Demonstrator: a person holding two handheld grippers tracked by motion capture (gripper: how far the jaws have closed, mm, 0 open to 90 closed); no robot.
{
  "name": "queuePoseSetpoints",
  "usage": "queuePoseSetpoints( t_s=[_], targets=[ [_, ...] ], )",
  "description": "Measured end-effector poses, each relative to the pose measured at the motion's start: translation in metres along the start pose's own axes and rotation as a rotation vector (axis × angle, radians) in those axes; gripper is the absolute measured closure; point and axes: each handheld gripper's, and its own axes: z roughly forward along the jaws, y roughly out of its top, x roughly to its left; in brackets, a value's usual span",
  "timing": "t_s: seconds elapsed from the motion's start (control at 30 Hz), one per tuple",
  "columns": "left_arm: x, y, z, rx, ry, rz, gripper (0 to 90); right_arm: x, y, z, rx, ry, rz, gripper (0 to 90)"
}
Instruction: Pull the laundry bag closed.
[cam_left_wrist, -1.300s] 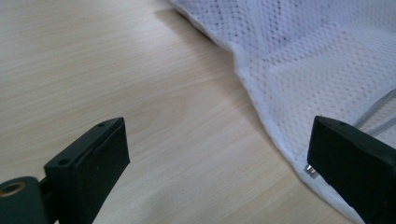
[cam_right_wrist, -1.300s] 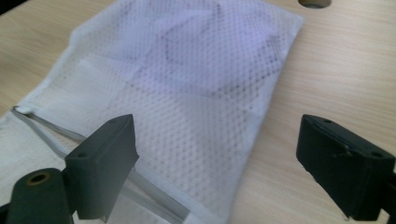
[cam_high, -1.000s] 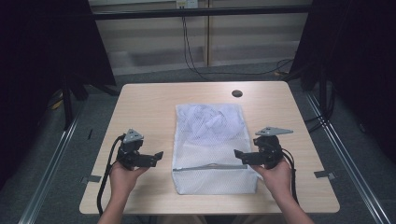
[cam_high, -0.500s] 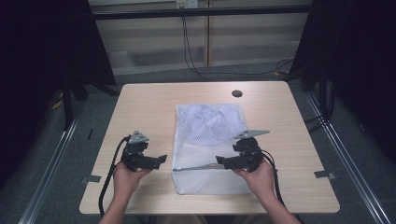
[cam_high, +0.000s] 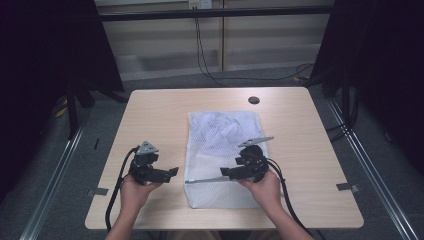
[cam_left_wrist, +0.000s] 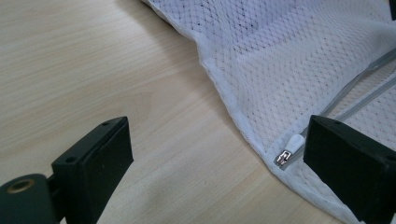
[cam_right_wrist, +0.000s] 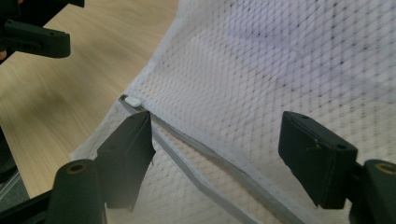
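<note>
Mesh bag: we see the white mesh laundry bag (cam_high: 220, 160) lying flat in the middle of the counter (cam_high: 310, 150), with some cloth inside its upper half.
Zipper: a grey zipper line (cam_high: 210, 179) crosses the lower part of the bag; its small white pull (cam_left_wrist: 293, 143) sits at the left end, near the bag's hem.
Left claw: the left claw (cam_high: 170, 172) is released, jaws wide and holding nothing; in the left gripper view the pull lies just beside one jaw, not yet touched.
Right claw: the right claw (cam_high: 227, 173) hovers over the zipper, and its jaws have just been closing a little; in the right gripper view the zipper line runs between them, but the pads do not press on it yet.
Step in hand: we judge that we prepare to work the zipper.
How to do it well: we should pinch the mesh beside the zipper with one claw to keep it tight, then take only the pull with the other, without catching loose mesh.
Edges and room: the bag's lower hem is near the bottom edge of the counter; the bare wood at the left and right of the frame gives free room.
</note>
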Motion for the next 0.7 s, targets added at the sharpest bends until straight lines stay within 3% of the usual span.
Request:
queuePoseSetpoints(
  t_s=[0.2,0.33,0.47,0.7],
  targets=[
    [-0.002,0.001,0.0,-0.002,0.0,0.009,8.4,0.005,0.002,0.011,0.04,0.013,0.0,27.7],
    [-0.003,0.001,-0.001,0.006,-0.008,0.032,11.2,0.006,0.003,0.013,0.036,0.009,-0.008,27.5],
    [-0.003,0.001,-0.002,-0.003,-0.014,0.061,10.7,0.007,0.005,0.017,0.036,0.026,0.025,26.2],
    [-0.003,0.001,-0.002,-0.001,-0.016,0.047,9.9,0.009,0.008,0.022,0.032,0.032,0.037,27.2]
  ],
)
